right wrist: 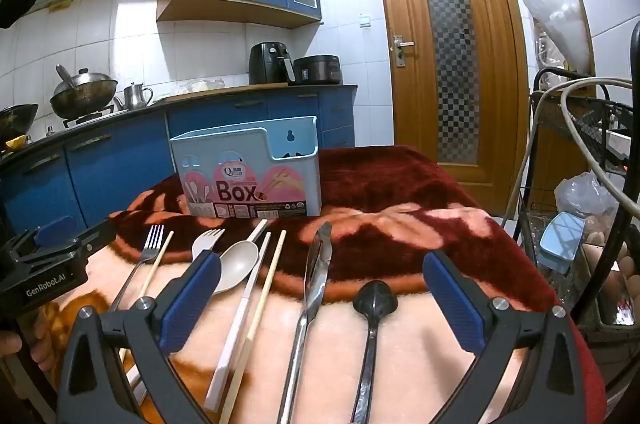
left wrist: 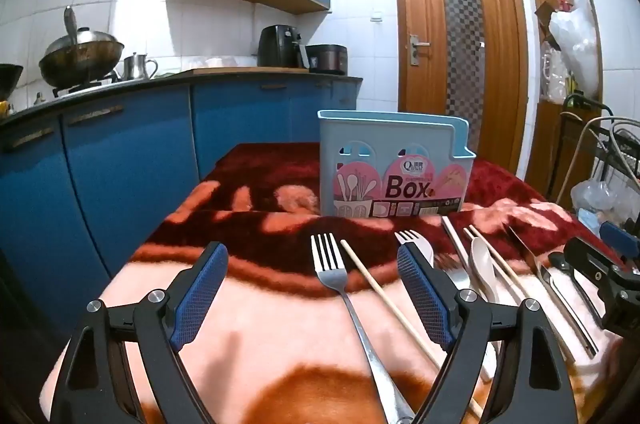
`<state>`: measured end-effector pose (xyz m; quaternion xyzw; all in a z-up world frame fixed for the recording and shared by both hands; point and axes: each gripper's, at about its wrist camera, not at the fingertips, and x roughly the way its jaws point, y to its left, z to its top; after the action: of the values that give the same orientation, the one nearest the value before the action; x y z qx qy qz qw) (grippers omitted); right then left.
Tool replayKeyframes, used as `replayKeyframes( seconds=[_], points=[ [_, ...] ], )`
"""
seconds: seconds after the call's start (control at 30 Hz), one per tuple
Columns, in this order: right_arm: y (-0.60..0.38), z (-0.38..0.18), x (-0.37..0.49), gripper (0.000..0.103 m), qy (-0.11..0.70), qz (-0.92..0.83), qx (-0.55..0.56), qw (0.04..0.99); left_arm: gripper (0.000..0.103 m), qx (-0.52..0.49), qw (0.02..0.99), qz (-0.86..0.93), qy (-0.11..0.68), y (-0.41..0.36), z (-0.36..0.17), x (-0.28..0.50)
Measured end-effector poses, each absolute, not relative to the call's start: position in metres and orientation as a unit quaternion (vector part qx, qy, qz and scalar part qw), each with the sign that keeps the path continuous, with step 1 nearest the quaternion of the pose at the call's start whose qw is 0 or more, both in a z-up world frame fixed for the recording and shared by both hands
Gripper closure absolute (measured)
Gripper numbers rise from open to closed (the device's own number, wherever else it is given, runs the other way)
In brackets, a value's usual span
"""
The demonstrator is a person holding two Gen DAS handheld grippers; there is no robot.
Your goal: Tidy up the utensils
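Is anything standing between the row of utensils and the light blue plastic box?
Nothing visible does. Only bare red blanket lies between the utensils, such as the metal fork, and the light blue plastic box behind them.

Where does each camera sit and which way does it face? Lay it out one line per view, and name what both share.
Left wrist: rides the left gripper, jaws open, looking forward and slightly down over a metal fork to the blue utensil box; the right gripper shows at its right edge.
Right wrist: rides the right gripper, jaws open, above tongs and a black spoon; the left gripper and some fingers show at its left edge.
Shared: box, fork, red blanket, wooden door.
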<state>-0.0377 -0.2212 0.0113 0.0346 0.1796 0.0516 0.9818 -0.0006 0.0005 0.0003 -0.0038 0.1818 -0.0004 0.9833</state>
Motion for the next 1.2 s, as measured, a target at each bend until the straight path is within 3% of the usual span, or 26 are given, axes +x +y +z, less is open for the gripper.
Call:
replayKeyframes(
  seconds=[1.2],
  points=[
    [-0.2195, 0.0115, -0.0374, 0.0, 0.181, 0.051, 0.032, 0.982, 0.016, -0.002, 0.984, 0.002, 0.181, 0.0029, 0.0028, 0.0004]
  ],
)
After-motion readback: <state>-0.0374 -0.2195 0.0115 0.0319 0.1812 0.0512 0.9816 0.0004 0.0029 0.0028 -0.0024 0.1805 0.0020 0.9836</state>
